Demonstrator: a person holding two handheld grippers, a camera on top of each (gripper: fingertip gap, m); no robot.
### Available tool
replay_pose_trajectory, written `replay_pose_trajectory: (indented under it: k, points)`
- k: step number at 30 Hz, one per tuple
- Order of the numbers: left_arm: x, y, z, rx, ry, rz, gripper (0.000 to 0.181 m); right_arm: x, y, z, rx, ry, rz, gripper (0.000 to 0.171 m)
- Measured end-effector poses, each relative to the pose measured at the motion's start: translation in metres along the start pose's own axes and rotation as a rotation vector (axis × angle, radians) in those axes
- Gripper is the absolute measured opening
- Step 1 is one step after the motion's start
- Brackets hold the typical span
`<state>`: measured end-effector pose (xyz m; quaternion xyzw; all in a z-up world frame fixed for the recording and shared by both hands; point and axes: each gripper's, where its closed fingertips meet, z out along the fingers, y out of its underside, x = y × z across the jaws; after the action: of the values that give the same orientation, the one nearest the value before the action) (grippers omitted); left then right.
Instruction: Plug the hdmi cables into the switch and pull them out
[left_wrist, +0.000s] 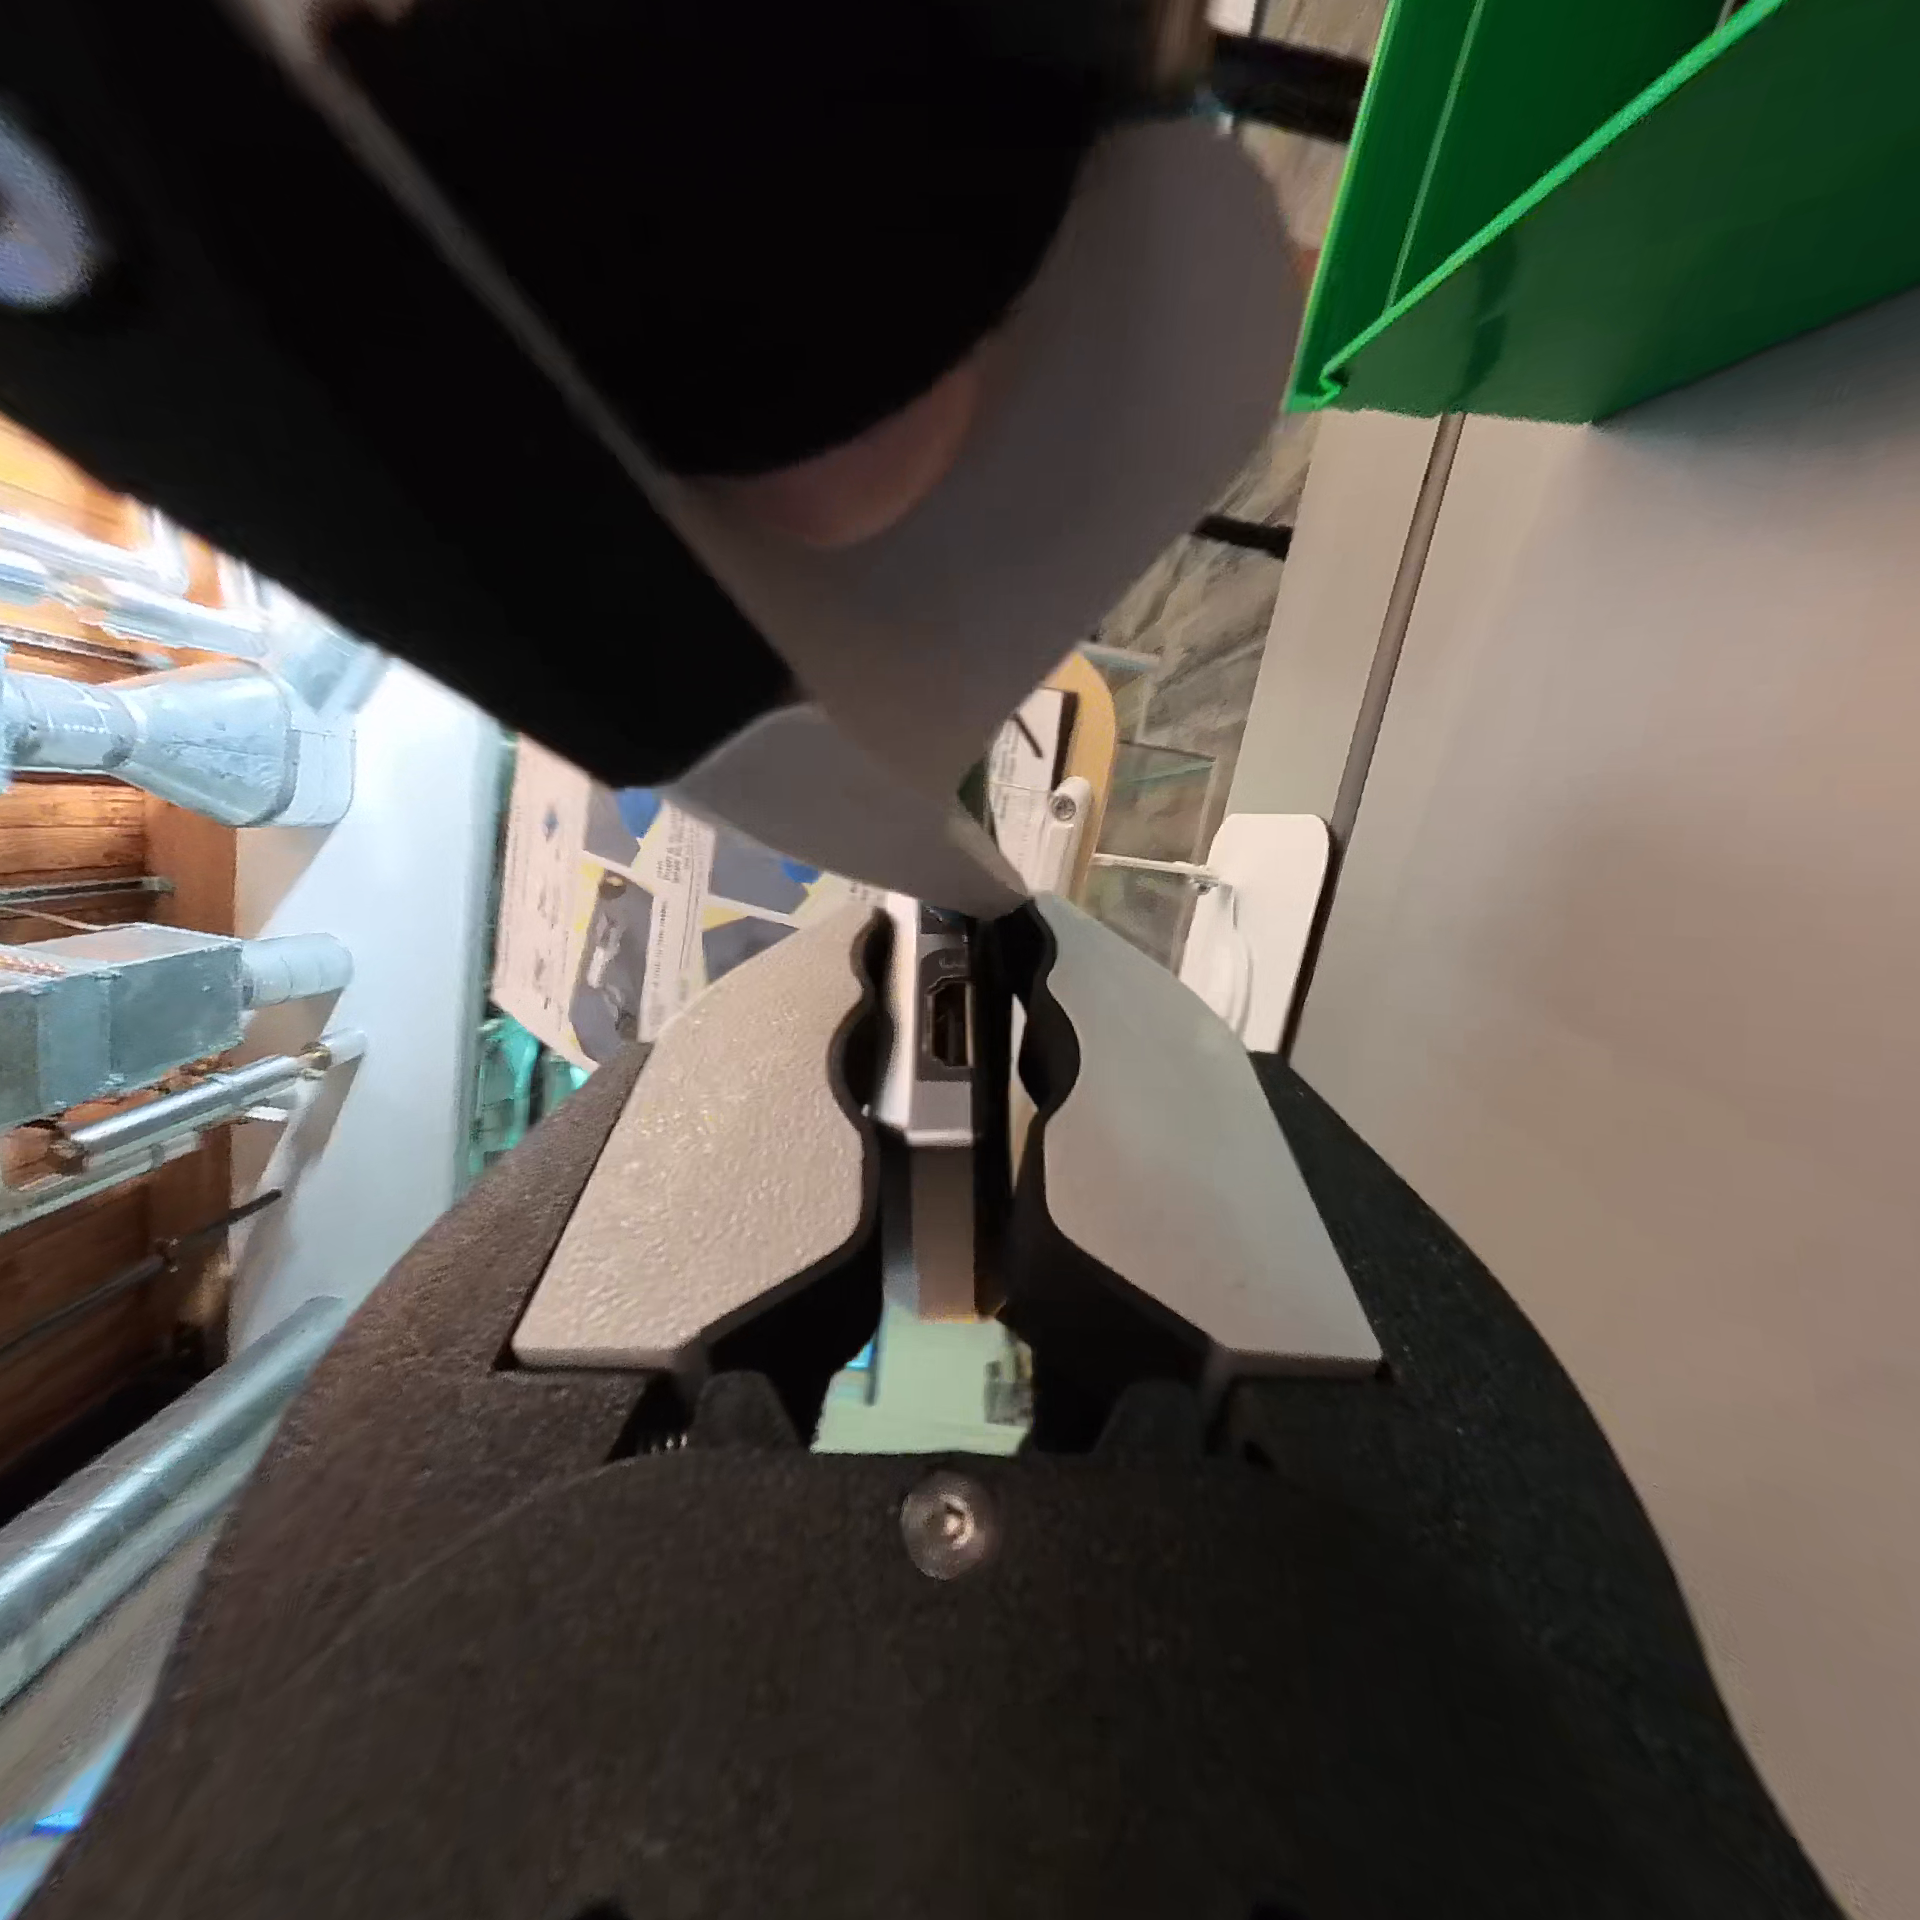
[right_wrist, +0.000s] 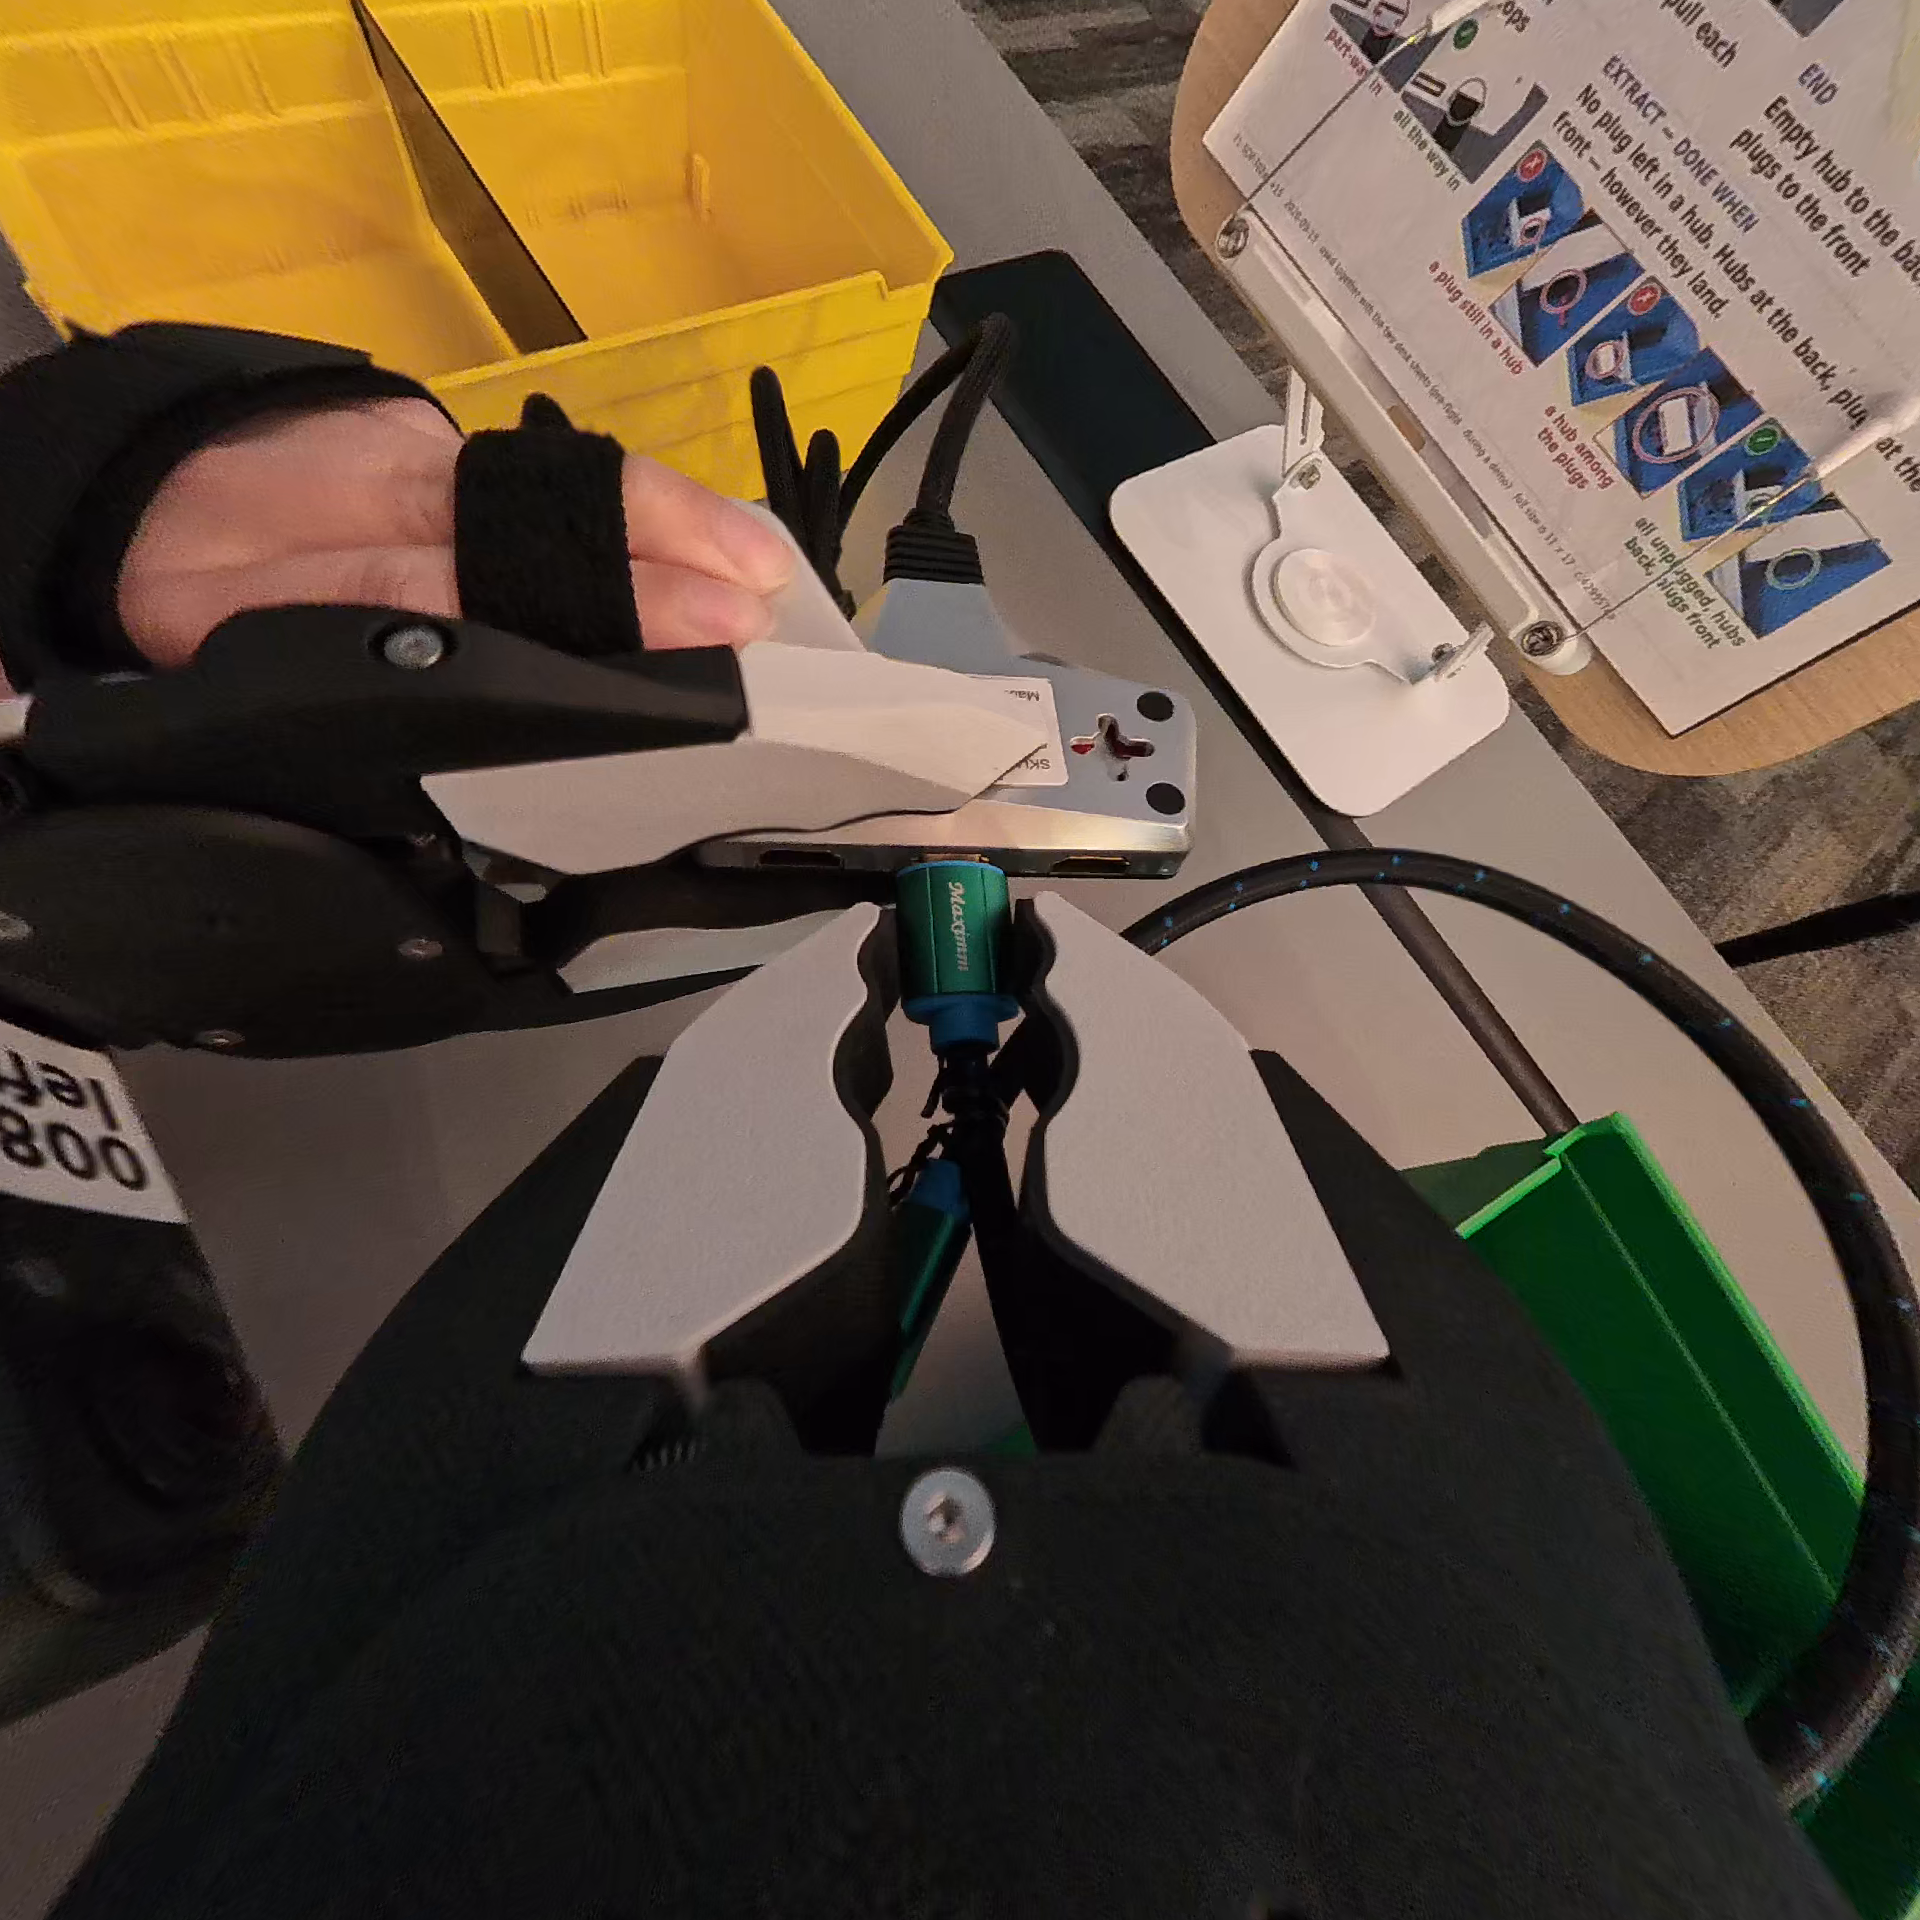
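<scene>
Right wrist view: right gripper (right_wrist: 956, 961) clamps the green HDMI plug (right_wrist: 948, 951), seated in the switch's (right_wrist: 1101, 821) middle port. Left gripper (left_wrist: 951, 1039) pinches the switch; flanking ports look empty, so more plugging and pulling remains.

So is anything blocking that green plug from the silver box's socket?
Nothing visible. The green metal HDMI plug, pinched in the right claw, already meets the middle port of the flat silver switch. The left claw clamps the switch from the side, clear of that port.

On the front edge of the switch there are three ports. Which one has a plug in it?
The middle port, holding the green HDMI plug. The ports on either side of it on the silver switch are empty.
</scene>
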<state>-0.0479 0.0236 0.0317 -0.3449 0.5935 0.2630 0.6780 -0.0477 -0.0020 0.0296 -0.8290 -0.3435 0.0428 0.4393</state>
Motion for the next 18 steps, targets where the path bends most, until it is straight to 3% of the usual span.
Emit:
replay_pose_trajectory:
  k: [3, 18]
  points:
    - [-0.002, -0.006, -0.002, 0.036, -0.079, 0.102, 0.028, -0.005, 0.002, -0.003, -0.010, -0.043, -0.025, 0.023]
    - [0.006, 0.000, 0.000, 0.044, 0.052, -0.070, 0.024, -0.008, 0.003, 0.003, -0.010, -0.063, -0.058, 0.023]
